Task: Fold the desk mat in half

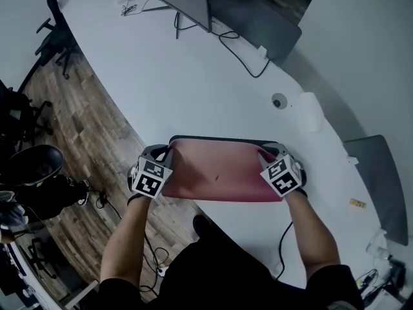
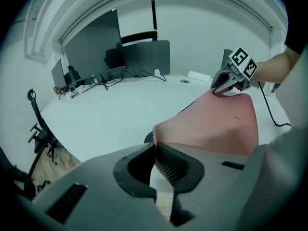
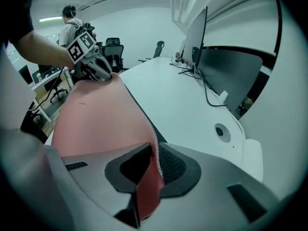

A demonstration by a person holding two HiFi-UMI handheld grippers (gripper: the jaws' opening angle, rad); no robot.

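Left gripper (image 1: 166,154) and right gripper (image 1: 268,152) each pinch a corner of the pink desk mat (image 1: 216,172); its dark lower layer's mostly hidden underneath.

Desk mat (image 1: 219,173): dusty pink-red face, dark far edge.
Table (image 1: 193,76) under mat: plain white.
Left gripper (image 1: 169,152), right gripper (image 1: 266,152) at mat's corners: grey, with black-and-white square-marker cubes.
Floor (image 1: 84,121) left of mat: brown wood planks.

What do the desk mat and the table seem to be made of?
The desk mat: likely faux leather, with a matte pink face, dark reverse, a stitched edge and a soft bend. The table: smooth matte white top, probably laminate.
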